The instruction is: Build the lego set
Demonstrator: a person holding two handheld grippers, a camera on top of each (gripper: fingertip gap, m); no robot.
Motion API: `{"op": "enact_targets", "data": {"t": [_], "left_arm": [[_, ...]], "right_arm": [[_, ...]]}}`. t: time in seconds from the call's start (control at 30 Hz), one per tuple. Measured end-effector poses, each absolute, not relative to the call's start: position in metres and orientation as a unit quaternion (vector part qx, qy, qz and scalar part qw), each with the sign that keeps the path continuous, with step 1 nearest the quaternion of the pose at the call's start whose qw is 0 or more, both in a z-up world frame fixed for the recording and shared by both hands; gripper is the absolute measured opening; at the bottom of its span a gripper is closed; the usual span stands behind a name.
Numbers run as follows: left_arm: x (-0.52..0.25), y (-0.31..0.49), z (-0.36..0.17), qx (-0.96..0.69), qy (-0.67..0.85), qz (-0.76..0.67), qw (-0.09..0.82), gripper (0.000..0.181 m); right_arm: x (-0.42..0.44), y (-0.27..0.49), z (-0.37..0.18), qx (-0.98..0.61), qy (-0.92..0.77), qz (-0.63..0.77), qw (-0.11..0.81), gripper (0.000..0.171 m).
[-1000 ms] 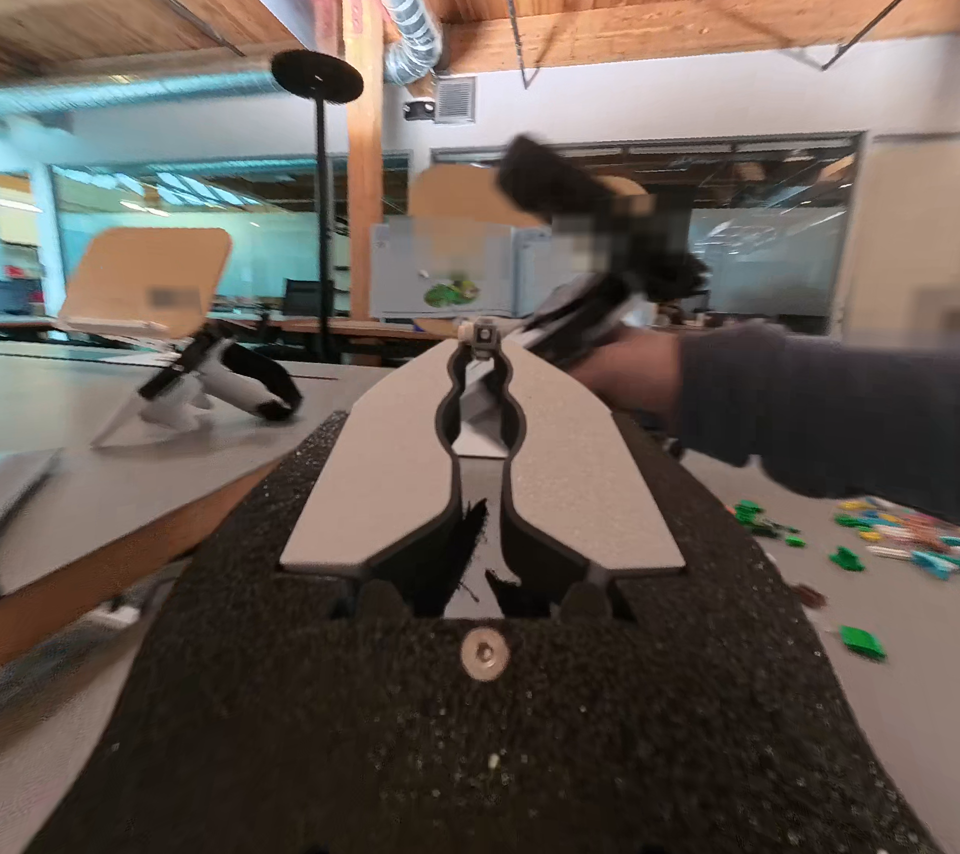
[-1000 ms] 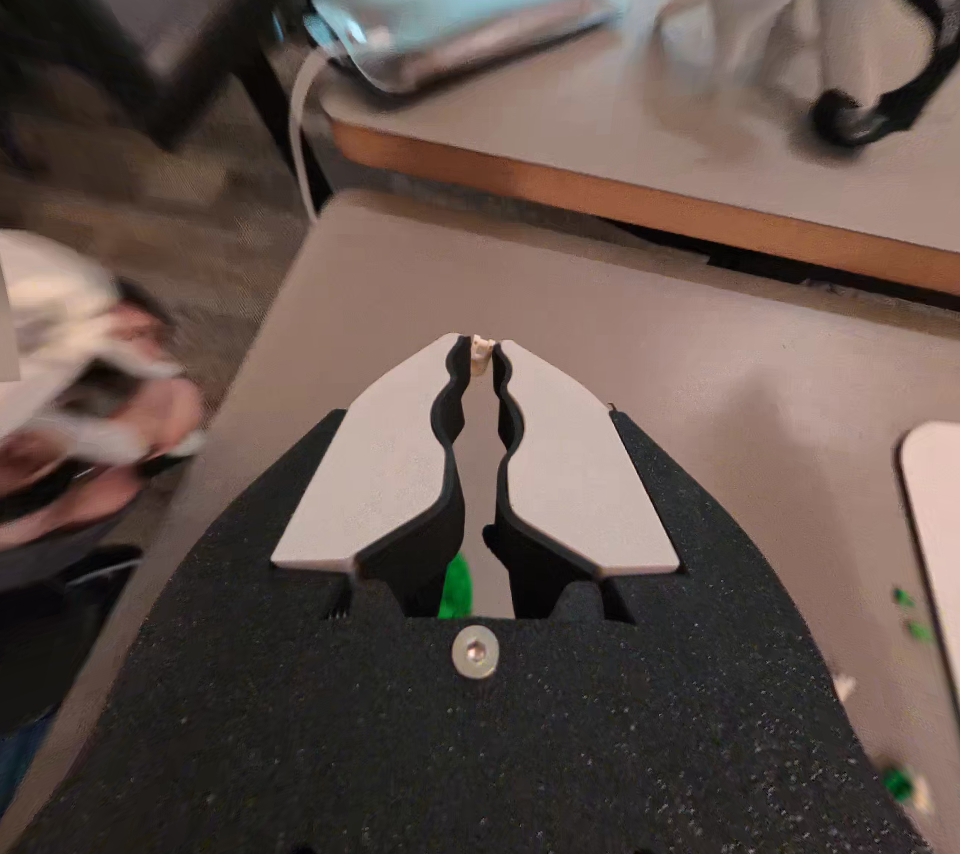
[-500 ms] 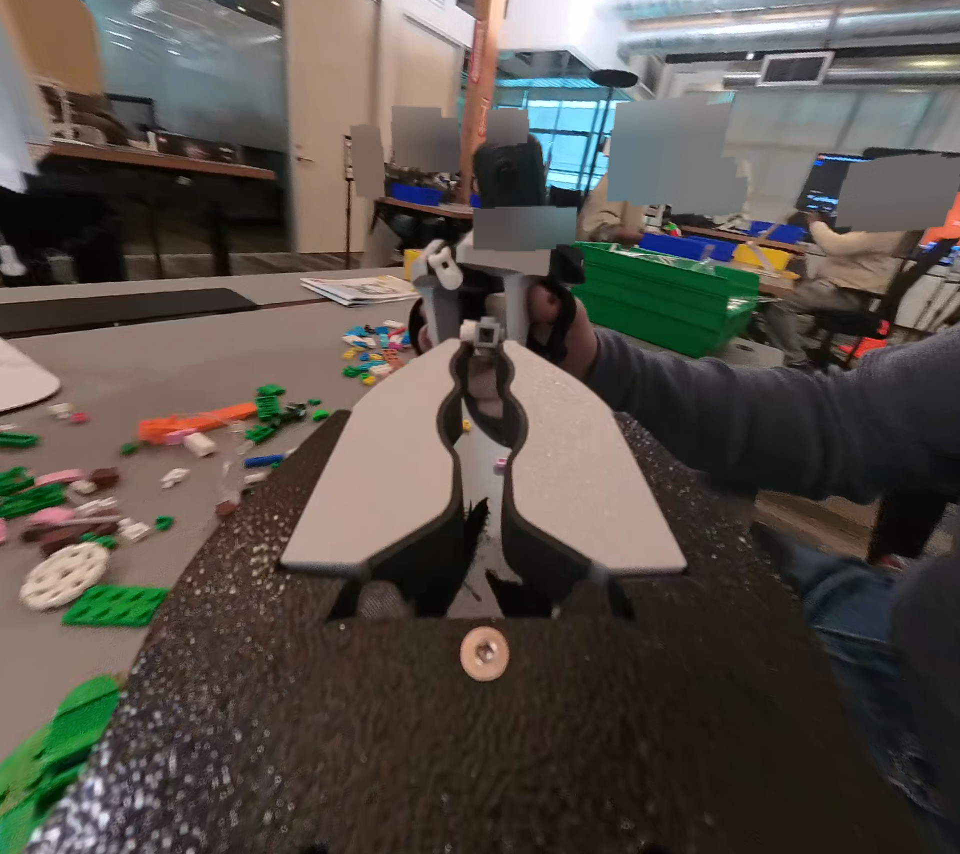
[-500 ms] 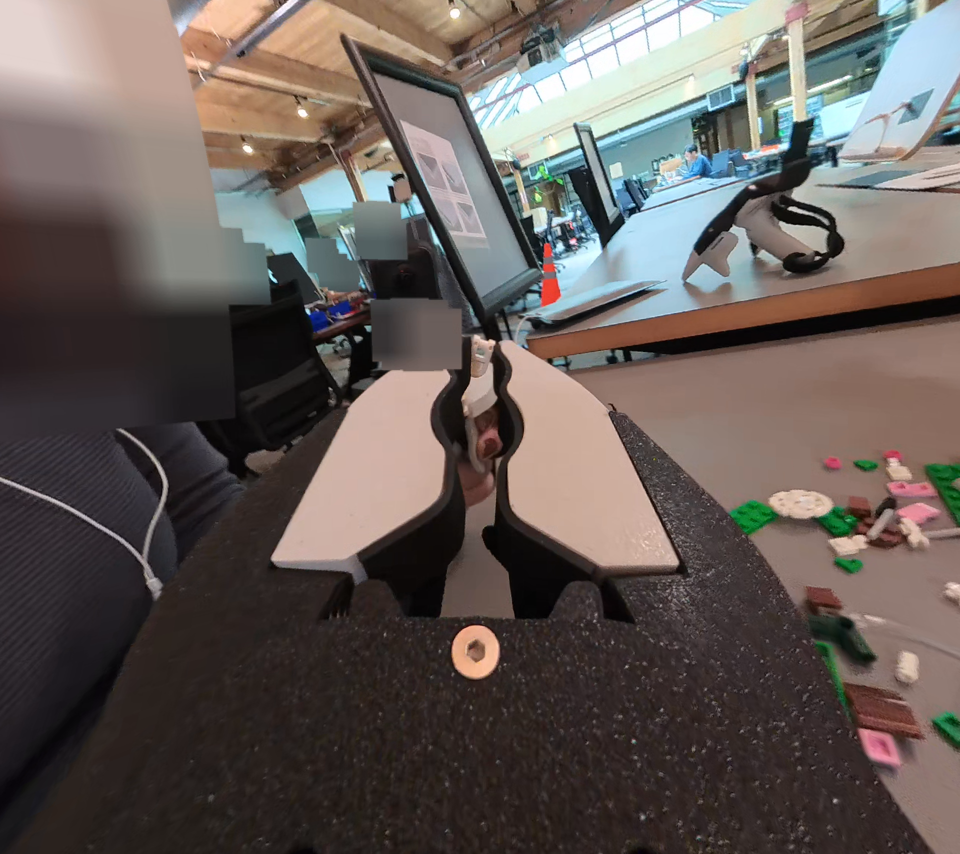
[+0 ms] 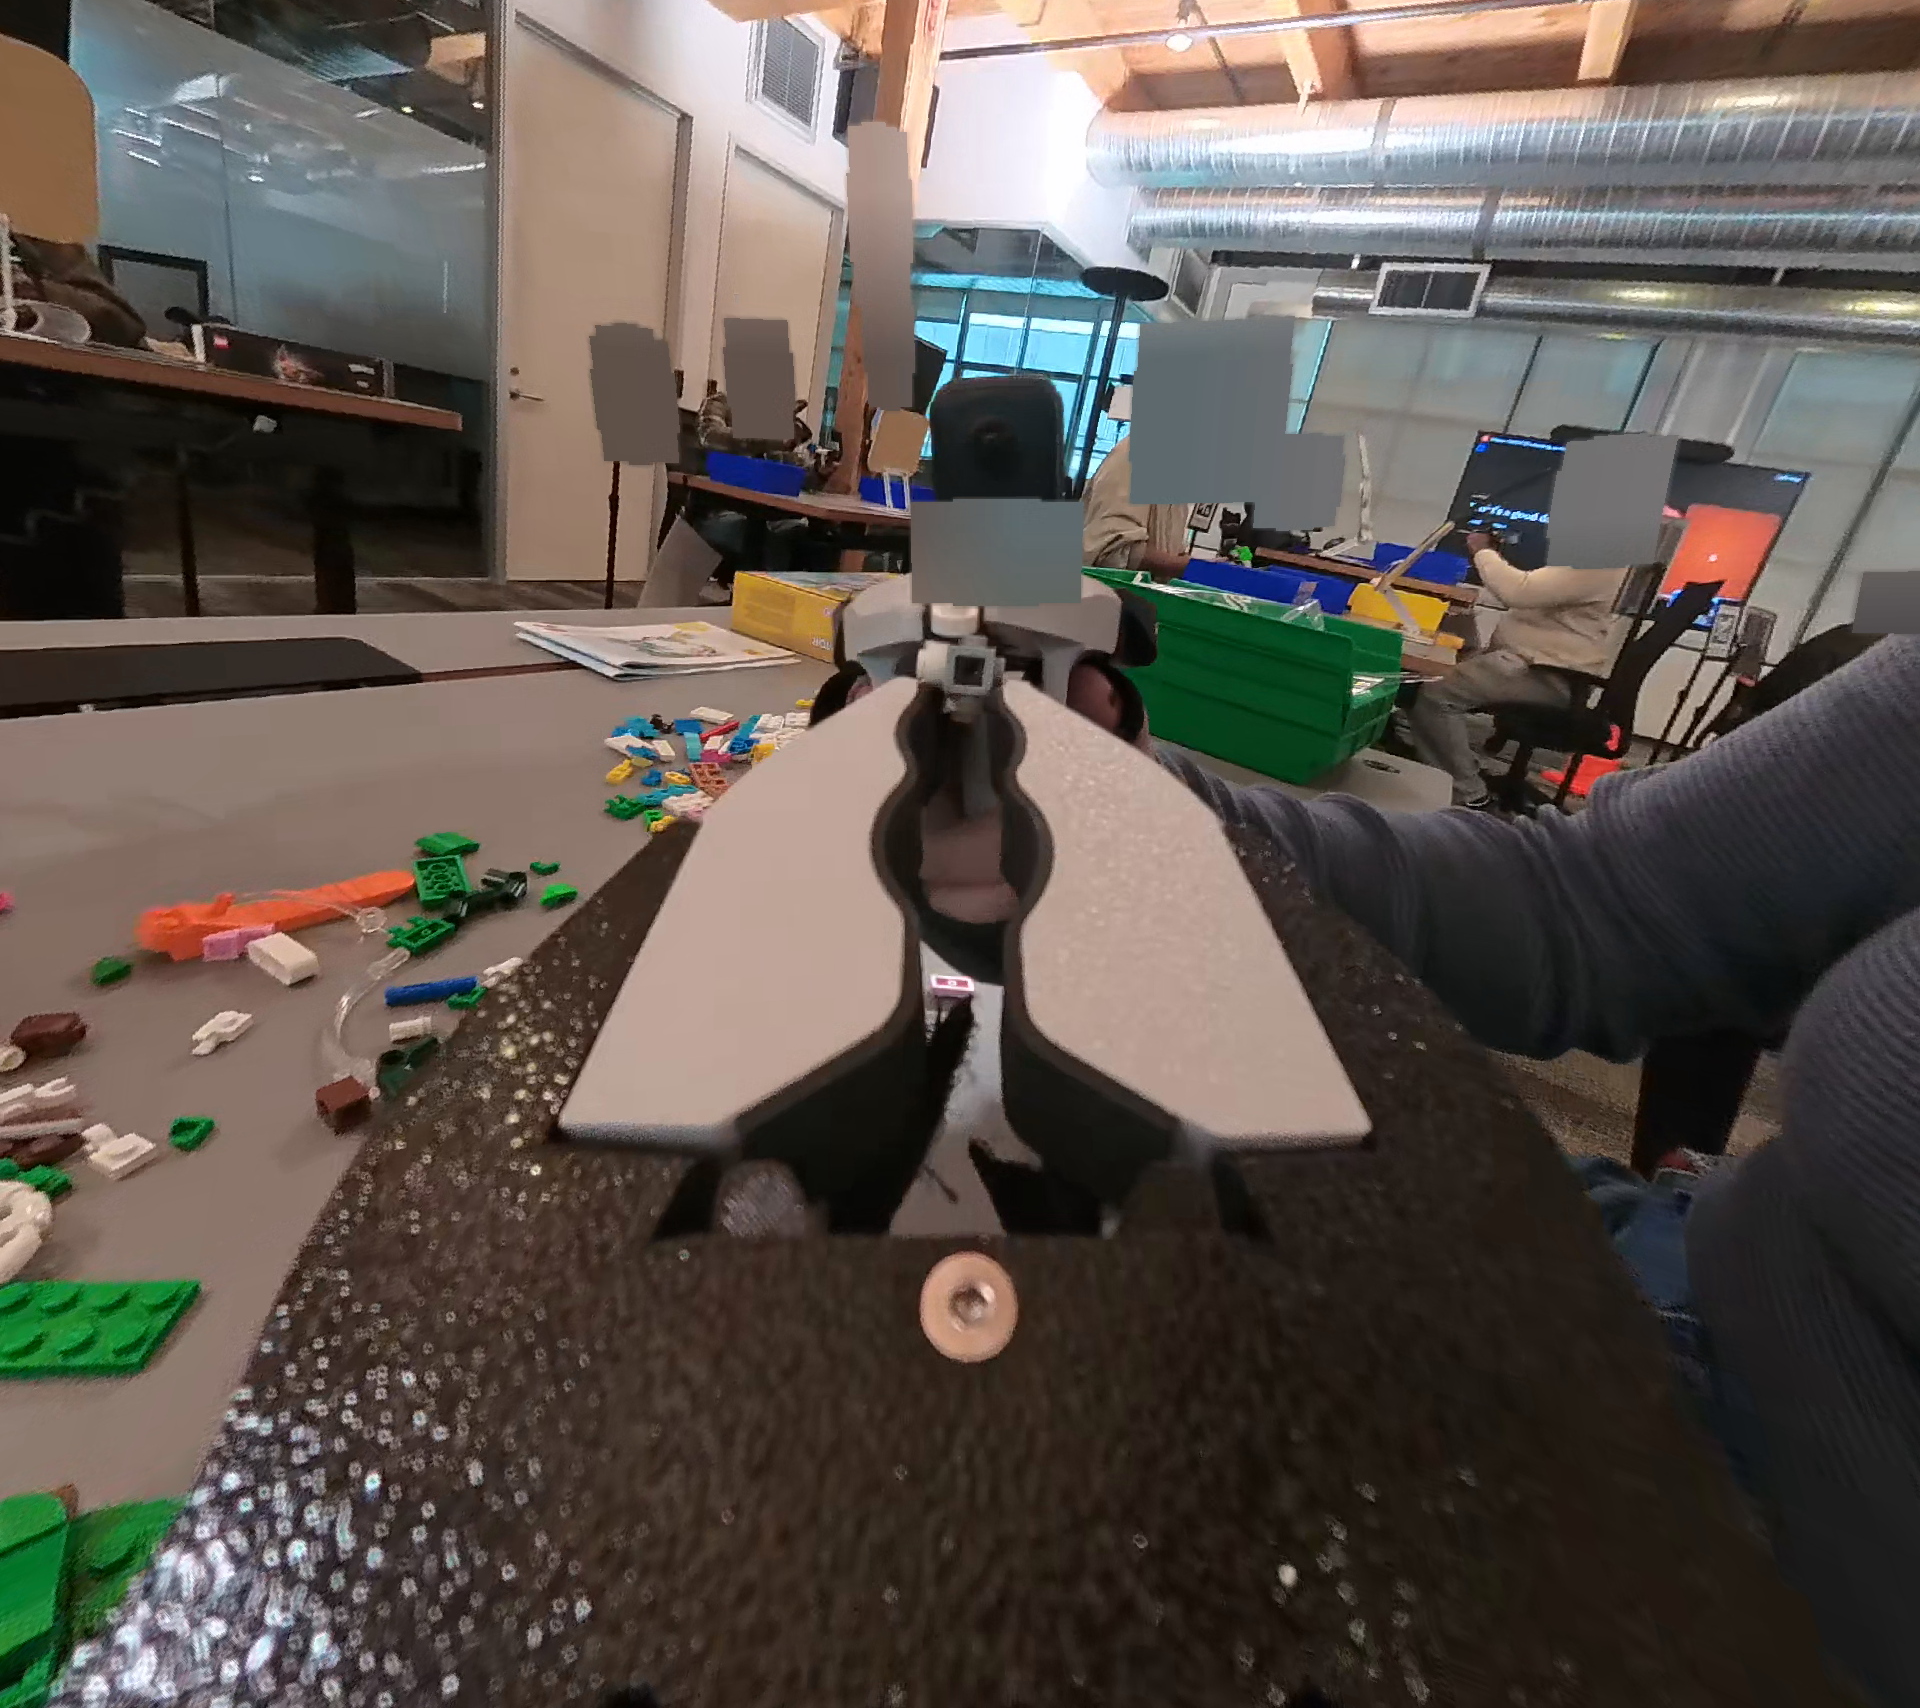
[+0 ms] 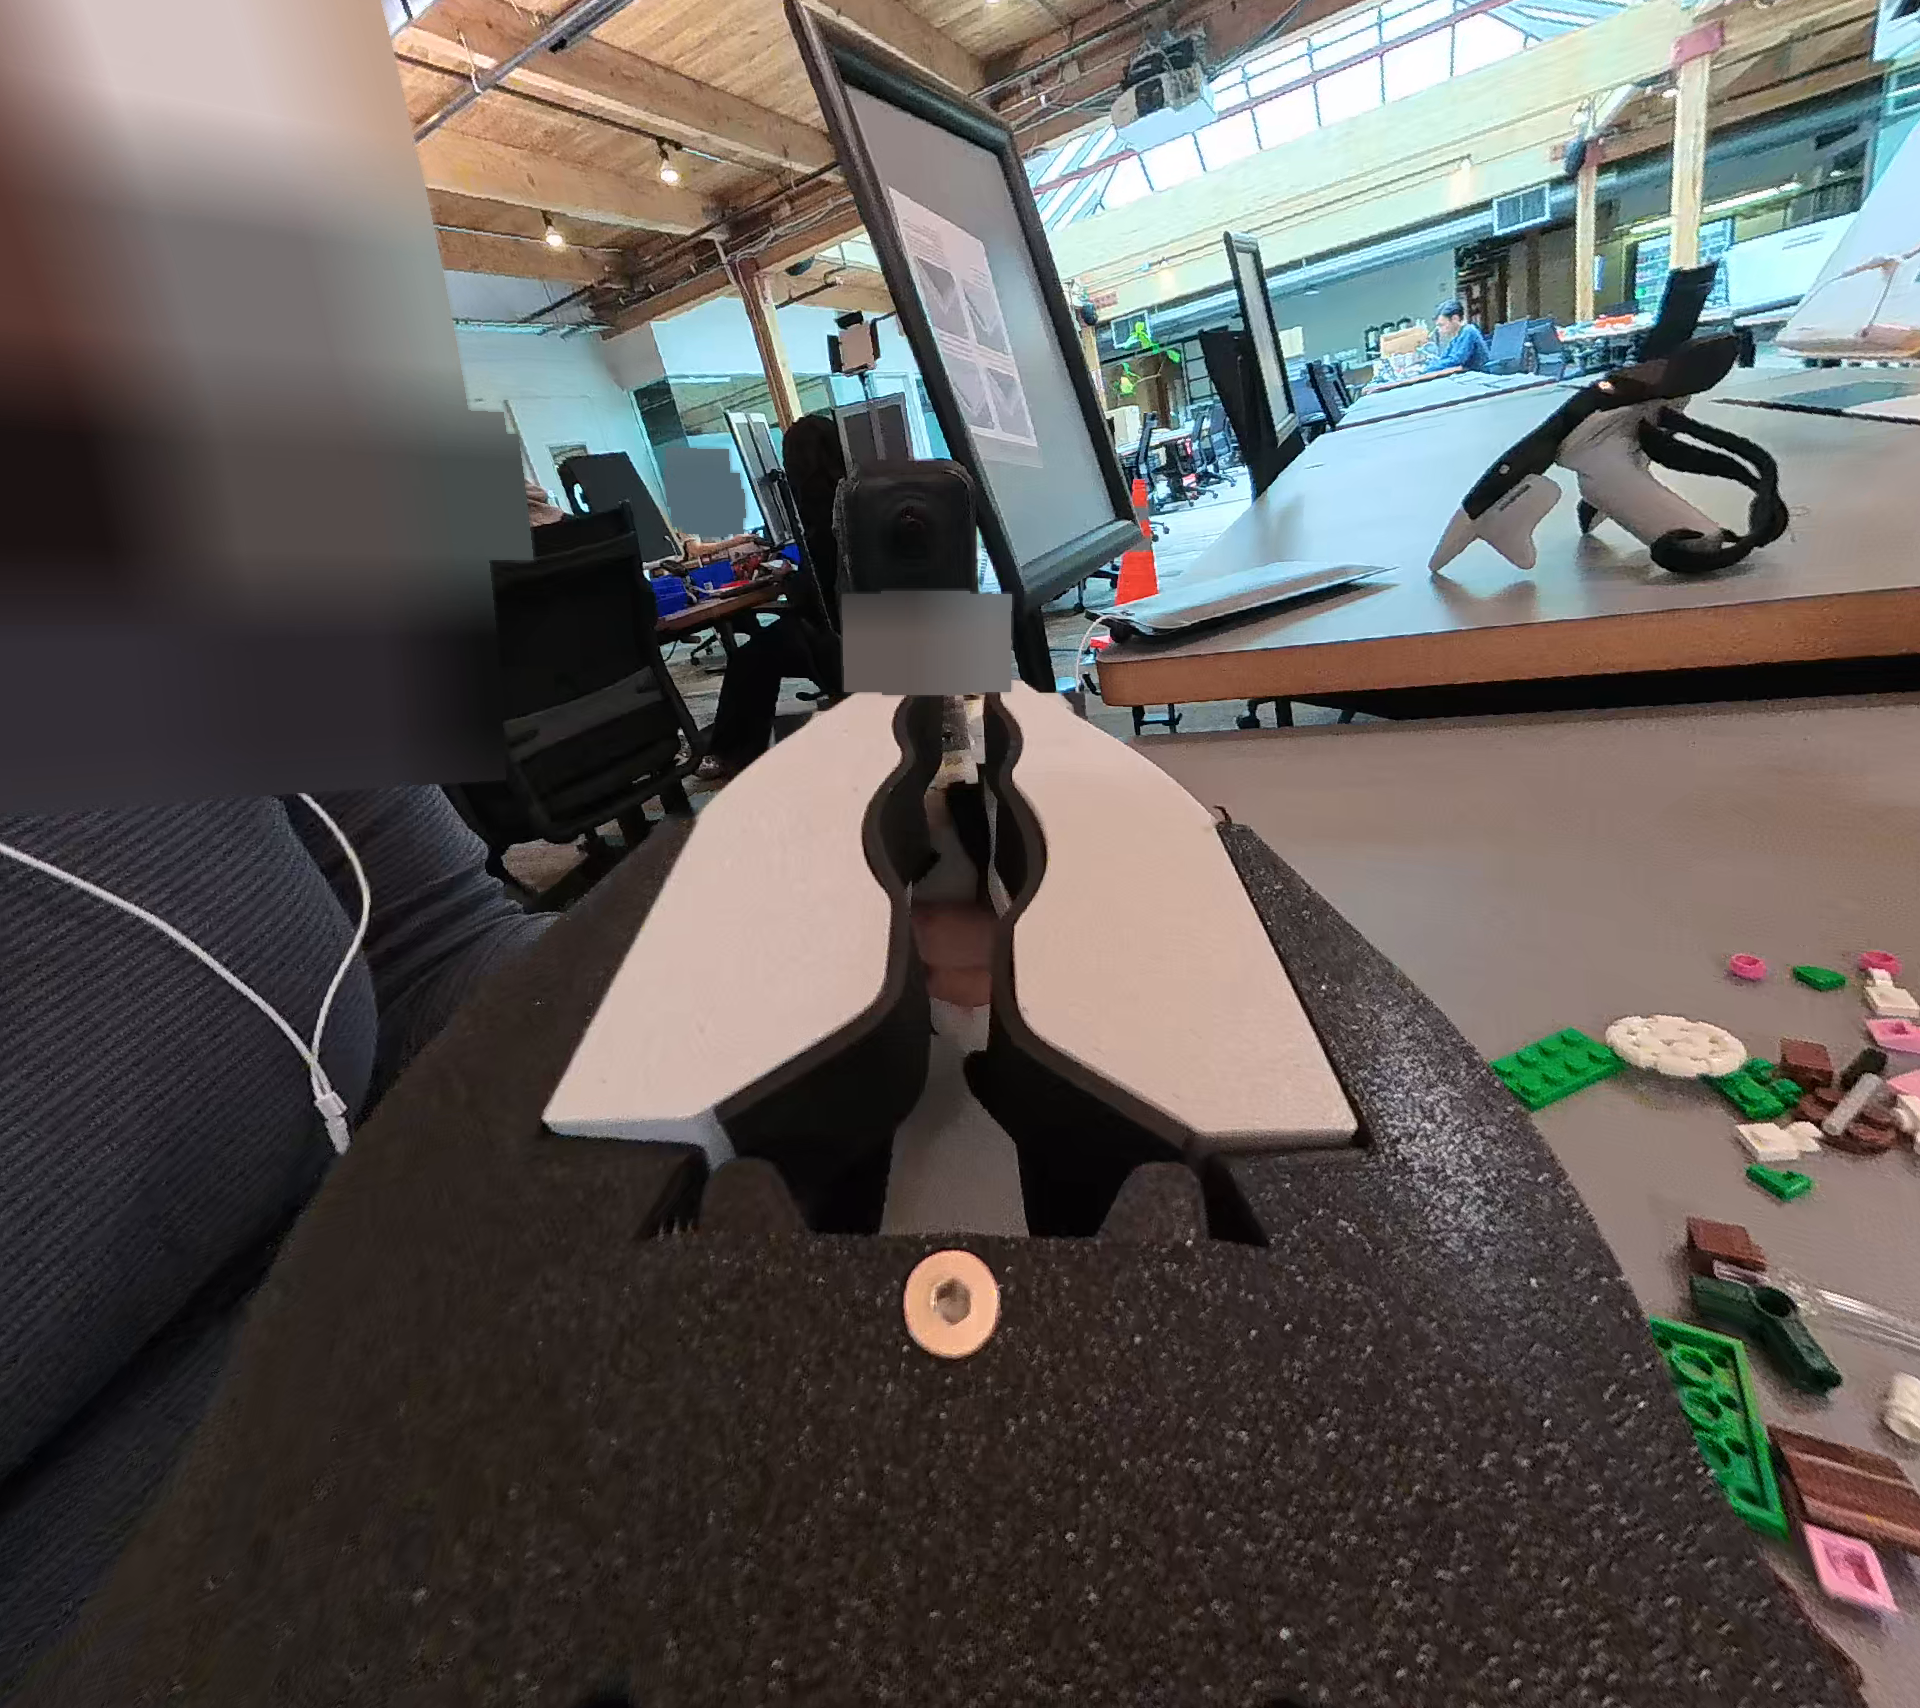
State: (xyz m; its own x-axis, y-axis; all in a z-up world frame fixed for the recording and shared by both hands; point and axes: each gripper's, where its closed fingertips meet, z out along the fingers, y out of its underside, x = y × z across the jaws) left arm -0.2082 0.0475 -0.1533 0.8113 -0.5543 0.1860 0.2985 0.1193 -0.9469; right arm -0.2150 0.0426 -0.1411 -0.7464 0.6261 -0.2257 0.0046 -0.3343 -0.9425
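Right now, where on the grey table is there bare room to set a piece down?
Bare grey tabletop lies between the black mat and the orange piece. It is crowded around the green plate, and near the multicoloured brick cluster.

Our left gripper [image 5: 961, 702] and right gripper [image 6: 951, 713] share pale grey wavy-edged fingers [image 5: 769, 941], speckled black bodies and one silver screw [image 6: 951, 1302]; we wear a ribbed dark blue sleeve [image 5: 1558, 889] with a white cable [image 6: 260, 1004].

Green plate [image 5: 88, 1326], orange piece [image 5: 270, 908], grey table [image 5: 260, 785] (speckled black gripper bodies, pale fingers [image 5: 774, 910]).
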Motion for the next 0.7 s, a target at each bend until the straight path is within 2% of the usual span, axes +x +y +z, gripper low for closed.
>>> {"op": "enact_targets", "data": {"t": [0.37, 0.7], "left_arm": [[-0.2050, 0.0473, -0.1538, -0.591, 0.111, -0.299, 0.740, 0.009], [-0.2036, 0.0476, -0.1532, -0.580, 0.108, -0.311, 0.745, 0.009]], "right_arm": [[-0.2117, 0.0479, -0.1416, -0.300, -0.566, 0.726, 0.253, 0.007], [-0.2114, 0.0404, -0.1411, -0.305, -0.582, 0.707, 0.261, 0.007]]}}
